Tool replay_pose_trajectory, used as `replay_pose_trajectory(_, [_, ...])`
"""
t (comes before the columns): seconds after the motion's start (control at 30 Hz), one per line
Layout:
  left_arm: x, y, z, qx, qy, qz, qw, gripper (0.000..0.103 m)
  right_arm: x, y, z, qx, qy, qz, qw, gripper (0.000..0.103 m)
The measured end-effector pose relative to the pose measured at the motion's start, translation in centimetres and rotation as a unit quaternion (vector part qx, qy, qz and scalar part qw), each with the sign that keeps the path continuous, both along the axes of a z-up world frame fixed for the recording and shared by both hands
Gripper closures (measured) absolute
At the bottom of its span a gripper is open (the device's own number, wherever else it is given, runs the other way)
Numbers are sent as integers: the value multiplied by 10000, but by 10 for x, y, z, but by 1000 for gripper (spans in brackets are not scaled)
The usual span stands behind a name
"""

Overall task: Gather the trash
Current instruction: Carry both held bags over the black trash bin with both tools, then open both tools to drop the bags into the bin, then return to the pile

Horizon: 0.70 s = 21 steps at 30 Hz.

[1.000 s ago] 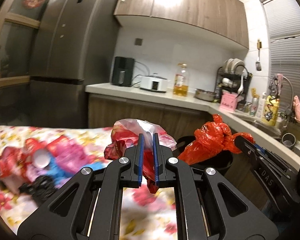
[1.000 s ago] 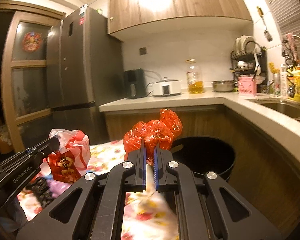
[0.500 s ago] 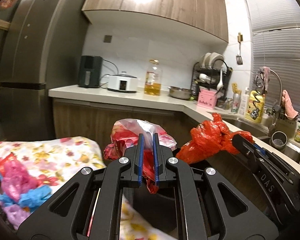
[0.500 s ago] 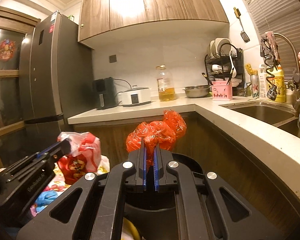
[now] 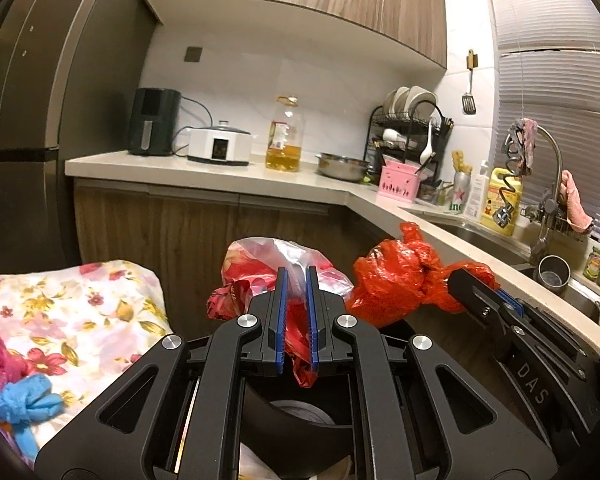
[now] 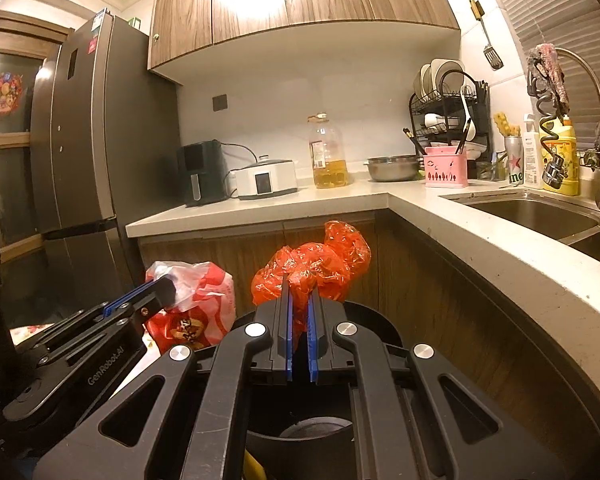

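Both tools hang above the black trash bin (image 6: 380,320): left tool (image 5: 296,292) clamps a red-and-white plastic bag (image 5: 260,264), right tool (image 6: 299,304) clamps a crumpled orange-red bag (image 6: 316,268). Delivery looks nearly done; next, each should release so the bags fall inside the bin's rim.

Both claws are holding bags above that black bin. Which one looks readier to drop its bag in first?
Probably the right claw: its orange bag hangs right over the black bin. The left claw, holding the red-and-white bag, is nearer the bin's edge.
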State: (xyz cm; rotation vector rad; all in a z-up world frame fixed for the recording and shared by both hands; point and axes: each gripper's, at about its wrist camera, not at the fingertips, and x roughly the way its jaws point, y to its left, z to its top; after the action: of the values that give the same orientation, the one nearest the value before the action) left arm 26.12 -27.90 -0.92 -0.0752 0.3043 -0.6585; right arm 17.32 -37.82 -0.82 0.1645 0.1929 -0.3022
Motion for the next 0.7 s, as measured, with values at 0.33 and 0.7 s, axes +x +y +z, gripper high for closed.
replay_pose_trajectory(0.33, [11, -12, -11, -42, 171, -258, 9995, 91, 6, -4, -6, 66, -44, 117, 9999, 74])
replay_pose_trajectory(0.7, [19, 1, -24, 23, 416, 19, 9991, 45, -2, -6, -11, 147, 84, -16, 9999, 52])
